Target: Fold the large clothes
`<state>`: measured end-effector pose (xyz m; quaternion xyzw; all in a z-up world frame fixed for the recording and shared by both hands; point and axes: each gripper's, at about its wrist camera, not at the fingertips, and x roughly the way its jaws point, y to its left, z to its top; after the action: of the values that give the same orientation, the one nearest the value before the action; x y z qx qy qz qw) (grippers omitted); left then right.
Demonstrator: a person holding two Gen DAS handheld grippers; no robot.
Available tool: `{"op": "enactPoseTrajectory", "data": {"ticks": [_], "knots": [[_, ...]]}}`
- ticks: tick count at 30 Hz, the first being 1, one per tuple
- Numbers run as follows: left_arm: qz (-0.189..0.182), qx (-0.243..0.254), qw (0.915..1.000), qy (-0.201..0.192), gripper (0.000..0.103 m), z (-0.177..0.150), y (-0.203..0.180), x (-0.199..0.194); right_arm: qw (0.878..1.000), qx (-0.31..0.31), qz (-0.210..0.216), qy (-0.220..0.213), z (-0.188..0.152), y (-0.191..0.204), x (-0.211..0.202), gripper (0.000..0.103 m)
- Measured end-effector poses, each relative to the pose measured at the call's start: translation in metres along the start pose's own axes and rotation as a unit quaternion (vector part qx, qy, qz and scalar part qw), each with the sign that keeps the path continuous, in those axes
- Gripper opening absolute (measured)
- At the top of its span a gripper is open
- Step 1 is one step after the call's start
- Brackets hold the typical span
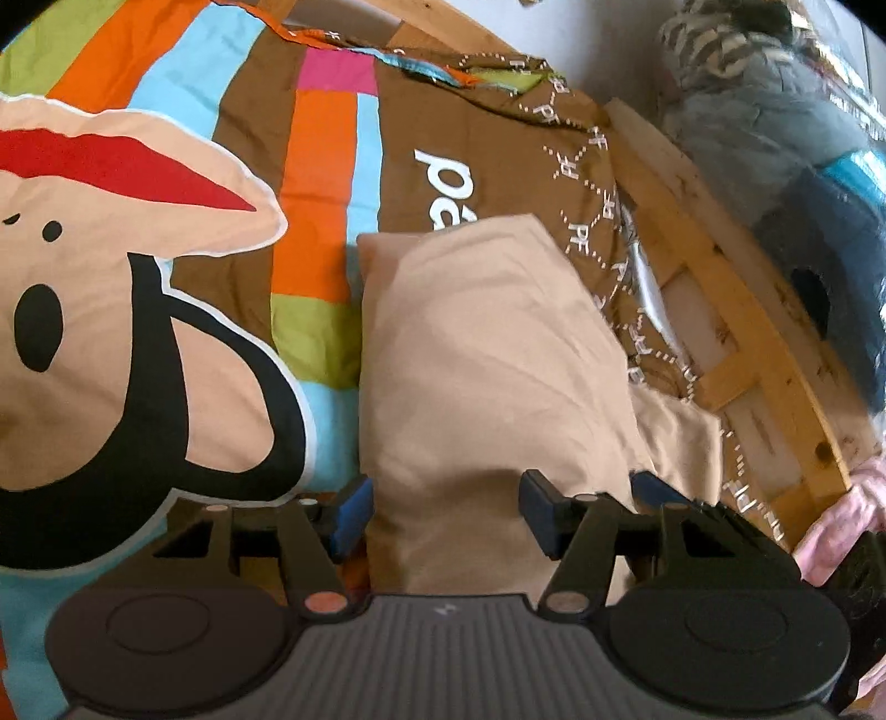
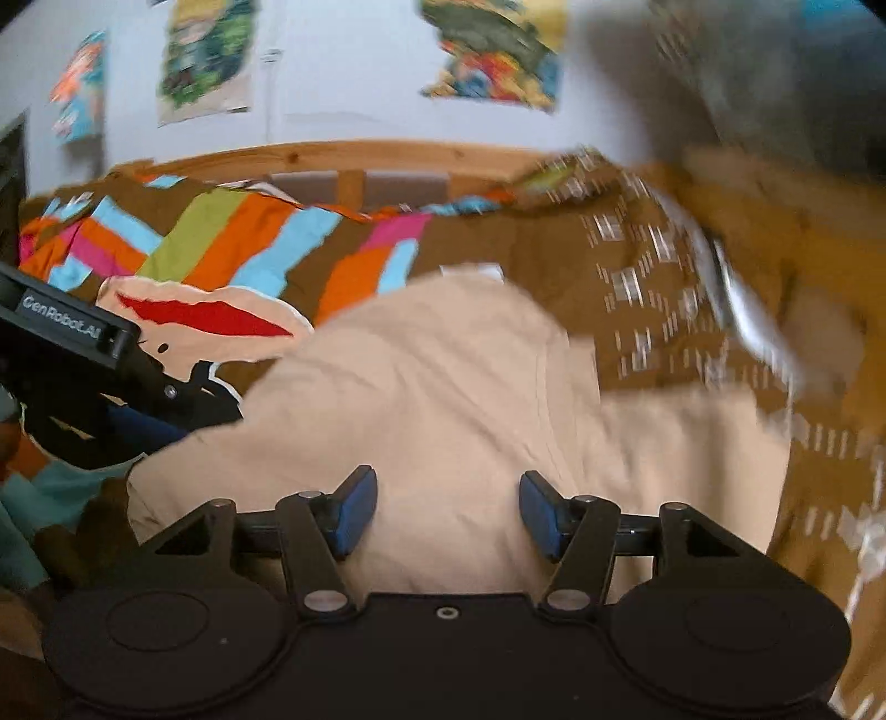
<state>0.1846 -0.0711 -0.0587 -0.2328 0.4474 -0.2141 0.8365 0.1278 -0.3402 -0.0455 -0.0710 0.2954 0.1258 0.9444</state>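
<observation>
Beige garment [image 1: 487, 354]: a plain tan cloth, folded into a long panel, lying on the bed's colourful duvet; in the right wrist view [image 2: 443, 399] it spreads wider, with a seam line running down it.
Left gripper [image 1: 446, 512]: fingers apart, nothing clamped; the garment's near end lies between and under the blue pads [image 1: 351, 515].
Right gripper [image 2: 447, 512]: fingers apart as well, holding nothing, hovering over the near part of the garment.
Other gripper seen: in the right wrist view the left gripper's black body [image 2: 72, 343] shows at the left edge, bearing white lettering.
Duvet [image 1: 183, 183]: brown with orange, blue, green and pink stripes and a large cartoon face to the left; white dotted lettering along its right side.
Bed frame [image 1: 736, 310]: pale wood, right of the duvet; its headboard rail [image 2: 343, 158] runs along the far side.
Wall [image 2: 343, 72]: white, with colourful posters [image 2: 493, 50], blurred.
Right side: motion blur, details unclear.
</observation>
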Motion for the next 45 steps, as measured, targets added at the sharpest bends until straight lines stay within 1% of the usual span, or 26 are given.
{"op": "enactPoseTrajectory", "data": {"ticks": [3, 6, 9, 10, 12, 13, 17, 19, 21, 22, 24, 25, 29, 31, 34, 35, 36, 38, 39, 40, 42, 43, 44, 45], "knots": [[0.010, 0.019, 0.9998, 0.004, 0.067, -0.001, -0.003, 0.007, 1.000, -0.012, -0.007, -0.004, -0.015, 0.000, 0.001, 0.058], [0.023, 0.039, 0.9990, 0.002, 0.066, -0.002, -0.009, 0.011, 0.999, -0.031, -0.013, -0.003, -0.017, 0.003, 0.005, 0.058], [0.037, 0.058, 0.9976, -0.004, 0.067, -0.006, -0.015, 0.012, 0.999, -0.032, -0.014, -0.010, -0.022, 0.002, 0.006, 0.058], [0.042, 0.064, 0.9970, -0.007, 0.068, -0.007, -0.017, 0.012, 0.999, -0.031, -0.015, -0.014, -0.024, 0.002, 0.007, 0.058], [0.053, 0.067, 0.9963, -0.012, 0.075, -0.008, -0.018, 0.012, 1.000, -0.021, -0.014, -0.016, -0.025, 0.000, 0.006, 0.058], [0.054, 0.064, 0.9964, -0.012, 0.075, -0.008, -0.017, 0.011, 1.000, -0.017, -0.011, -0.016, -0.025, -0.001, 0.006, 0.058], [0.041, 0.033, 0.9986, -0.005, 0.075, -0.002, -0.008, 0.006, 1.000, -0.004, -0.003, -0.015, -0.022, -0.004, -0.001, 0.059], [0.039, 0.022, 0.9988, -0.019, 0.076, 0.000, -0.005, 0.001, 1.000, -0.006, -0.002, -0.016, -0.019, -0.006, -0.007, 0.059], [0.019, 0.009, 0.9992, -0.035, 0.080, 0.001, -0.003, -0.004, 1.000, -0.009, -0.005, -0.021, -0.020, -0.006, -0.014, 0.061], [0.005, 0.002, 0.9993, -0.036, 0.081, 0.002, -0.002, -0.005, 1.000, -0.009, -0.007, -0.023, -0.021, -0.006, -0.016, 0.061], [-0.016, 0.007, 0.9995, -0.025, 0.082, 0.000, -0.004, -0.002, 1.000, -0.002, -0.008, -0.023, -0.026, -0.008, -0.018, 0.061], [-0.018, 0.017, 0.9996, -0.014, 0.082, -0.002, -0.007, 0.003, 1.000, 0.005, -0.008, -0.023, -0.028, -0.009, -0.019, 0.061], [0.000, 0.043, 0.9990, -0.007, 0.088, -0.009, -0.014, 0.011, 1.000, 0.023, -0.006, -0.021, -0.038, -0.014, -0.022, 0.061], [-0.004, 0.035, 0.9994, 0.002, 0.089, -0.008, -0.010, 0.014, 0.999, 0.021, -0.008, -0.023, -0.042, -0.013, -0.024, 0.061], [-0.006, 0.029, 0.9996, 0.000, 0.089, -0.009, -0.007, 0.015, 0.999, 0.025, -0.009, -0.022, -0.039, -0.014, -0.029, 0.061], [-0.005, 0.030, 0.9995, -0.001, 0.089, -0.009, -0.006, 0.015, 0.999, 0.030, -0.011, -0.027, -0.037, -0.015, -0.033, 0.064], [-0.005, 0.030, 0.9995, -0.001, 0.089, -0.008, -0.006, 0.015, 0.998, 0.040, -0.013, -0.039, -0.035, -0.018, -0.038, 0.075], [-0.005, 0.027, 0.9996, -0.001, 0.091, -0.009, -0.006, 0.015, 0.995, 0.063, -0.039, -0.072, -0.032, -0.026, -0.050, 0.090], [-0.004, 0.027, 0.9996, -0.001, 0.093, -0.010, -0.005, 0.015, 0.992, 0.076, -0.060, -0.084, -0.029, -0.033, -0.055, 0.091], [-0.003, 0.026, 0.9997, -0.001, 0.094, -0.010, -0.005, 0.016, 0.990, 0.087, -0.073, -0.085, -0.026, -0.040, -0.056, 0.091], [-0.001, 0.024, 0.9997, 0.002, 0.096, -0.009, -0.005, 0.017, 0.985, 0.117, -0.098, -0.075, -0.020, -0.056, -0.055, 0.091], [0.000, 0.022, 0.9997, 0.003, 0.097, -0.009, -0.004, 0.017, 0.983, 0.140, -0.103, -0.067, -0.019, -0.066, -0.053, 0.091], [0.001, 0.022, 0.9998, 0.004, 0.097, -0.009, -0.004, 0.017, 0.980, 0.166, -0.098, -0.055, -0.018, -0.075, -0.050, 0.090], [0.002, 0.021, 0.9998, 0.004, 0.098, -0.009, -0.004, 0.017, 0.975, 0.201, -0.082, -0.039, -0.019, -0.087, -0.046, 0.091]]}}
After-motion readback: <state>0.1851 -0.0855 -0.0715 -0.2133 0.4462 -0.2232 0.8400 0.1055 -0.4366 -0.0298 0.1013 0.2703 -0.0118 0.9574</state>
